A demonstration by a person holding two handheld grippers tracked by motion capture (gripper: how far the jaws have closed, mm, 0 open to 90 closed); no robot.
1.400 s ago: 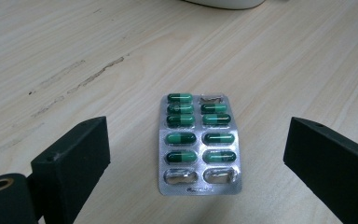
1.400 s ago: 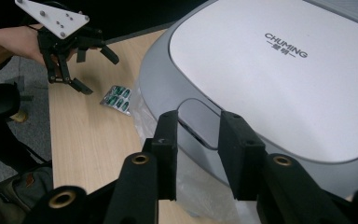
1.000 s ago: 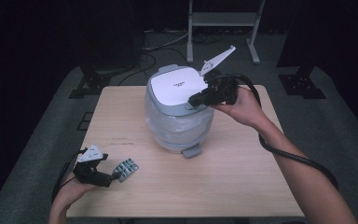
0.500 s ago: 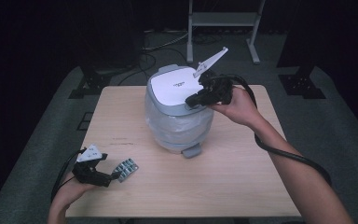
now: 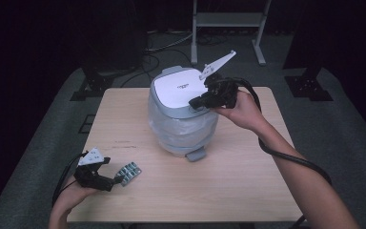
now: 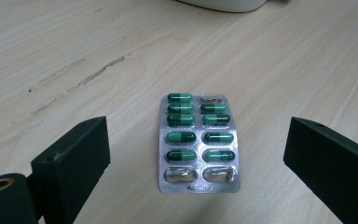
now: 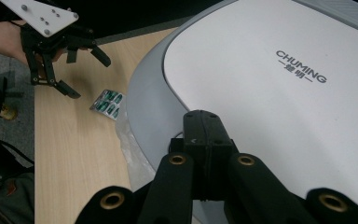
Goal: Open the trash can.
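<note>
On table, blister pack point(image 6: 197, 142): lay flat between the left gripper's point(image 5: 116, 179) wide-open jaws, apparently untouched.
Right gripper point(image 7: 205, 128): jaws just closed together, empty, at trash bin lid point(image 7: 279, 102) edge.

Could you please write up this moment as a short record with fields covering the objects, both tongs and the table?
Surface: light wooden table
Bin: grey bin with a white lid, clear liner around its body, foot pedal facing the person
Blister pack: green capsules, flat on the table, three pockets empty
Left tongs: jaws open on either side of the blister pack, not touching it
Right tongs: jaws shut, tips at the lid's front edge
</note>
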